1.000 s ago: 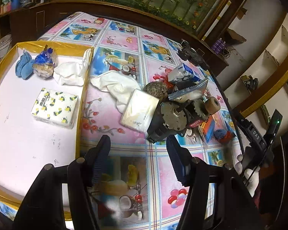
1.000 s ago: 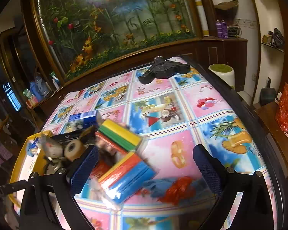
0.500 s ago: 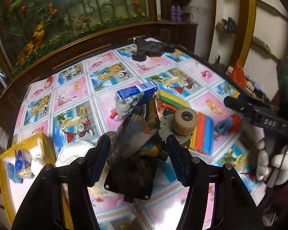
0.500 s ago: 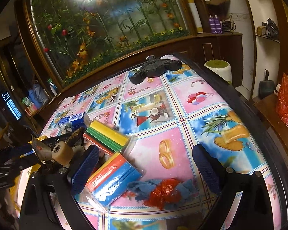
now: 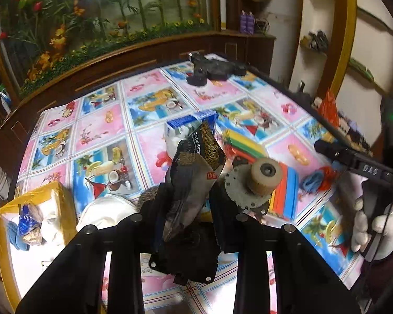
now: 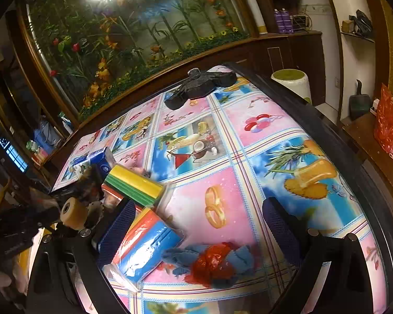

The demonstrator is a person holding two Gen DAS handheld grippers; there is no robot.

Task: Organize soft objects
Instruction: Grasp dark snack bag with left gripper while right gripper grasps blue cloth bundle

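Observation:
My left gripper (image 5: 187, 204) is shut on a dark crinkly foil bag (image 5: 194, 172), held above the black motor (image 5: 186, 256) with a tan wheel (image 5: 266, 175). A white cloth (image 5: 104, 212) and a blue tissue pack (image 5: 186, 128) lie close by. My right gripper (image 6: 199, 225) is open over a wrapped pack of coloured sponges (image 6: 146, 248) and a blue cloth with red plastic (image 6: 212, 261). A second sponge pack (image 6: 133, 183) lies further back.
A gold-edged white tray (image 5: 5, 225) at the left holds a blue snack bag (image 5: 26, 227), blue cloth and white cloth. A black tripod-like base (image 6: 199, 83) sits at the table's far edge. A white bin (image 6: 292, 81) stands beyond the table.
My left gripper swung right from the tray side to the pile and closed on the dark foil bag. My right gripper moved slightly forward over the sponge pack, staying open.

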